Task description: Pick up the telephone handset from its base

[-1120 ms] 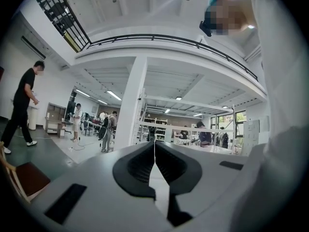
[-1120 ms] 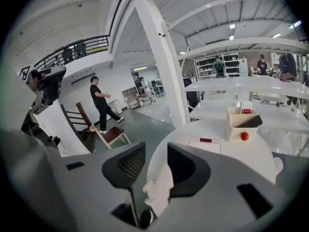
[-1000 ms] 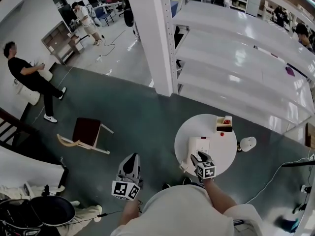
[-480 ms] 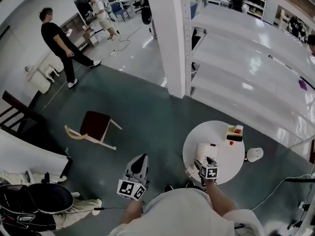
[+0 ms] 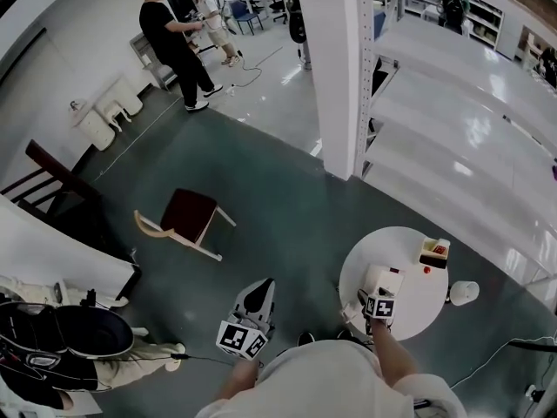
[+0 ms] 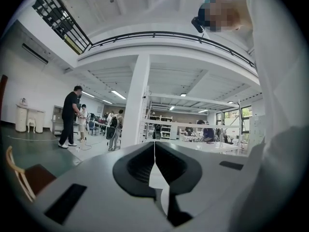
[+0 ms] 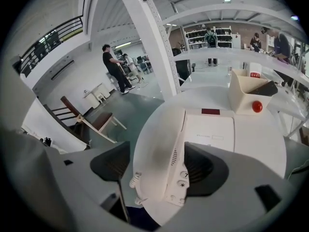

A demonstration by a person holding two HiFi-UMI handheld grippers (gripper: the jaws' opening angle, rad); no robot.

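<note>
A white telephone base (image 7: 212, 134) sits on a small round white table (image 5: 435, 320). Its handset (image 7: 159, 149) lies in the cradle on the base's left side, with a coiled cord at its near end. My right gripper (image 7: 159, 166) points steeply down over the handset's near end. Its jaws stand wide, one on each side of the handset, and the left pad is clear of it. In the head view the right gripper (image 5: 376, 296) covers the near part of the telephone (image 5: 385, 279). My left gripper (image 5: 259, 293) is held level over the floor, shut (image 6: 154, 149) and empty.
A cream box (image 7: 246, 91) with a red item stands at the table's far side, a small red ball (image 7: 257, 106) beside it. A white round object (image 5: 463, 293) lies on the floor to the right. A tipped chair (image 5: 187, 220), a white pillar (image 5: 344, 68) and shelving lie beyond.
My right gripper has sunk toward the telephone's near end and now straddles the handset. The left gripper has stayed put. A person in black walked toward the back.
</note>
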